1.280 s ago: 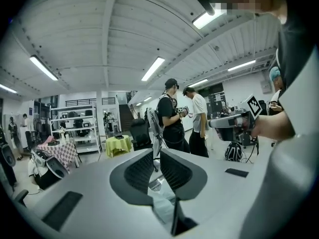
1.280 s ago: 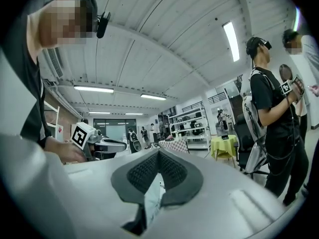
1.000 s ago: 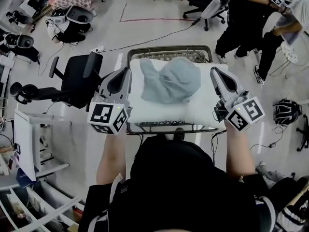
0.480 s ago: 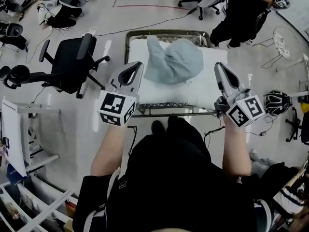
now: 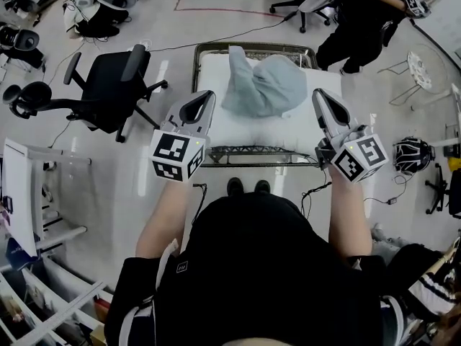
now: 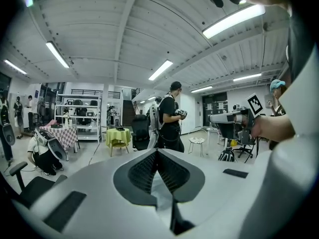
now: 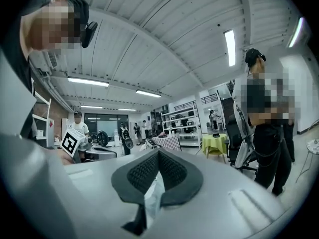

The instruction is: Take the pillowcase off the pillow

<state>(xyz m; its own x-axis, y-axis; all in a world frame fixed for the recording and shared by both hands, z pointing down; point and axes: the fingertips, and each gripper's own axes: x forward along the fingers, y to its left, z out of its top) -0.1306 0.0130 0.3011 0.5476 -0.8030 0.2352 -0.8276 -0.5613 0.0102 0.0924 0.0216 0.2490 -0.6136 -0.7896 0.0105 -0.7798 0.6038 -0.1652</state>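
Jaws shut, our left gripper and right gripper have drawn back toward the metal wire rack's near edge. The crumpled blue-grey pillowcase stays heaped on the plump white pillow, seemingly already off.

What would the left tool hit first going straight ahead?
Probably nothing close: past the left tool, shut on white fabric, the way looks free up to a distant black chair; depth unclear.

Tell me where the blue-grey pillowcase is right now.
In the head view, the blue-grey pillowcase lies bunched on top of the white pillow, toward its far edge. The pillow rests on the wire cart straight ahead of the person.
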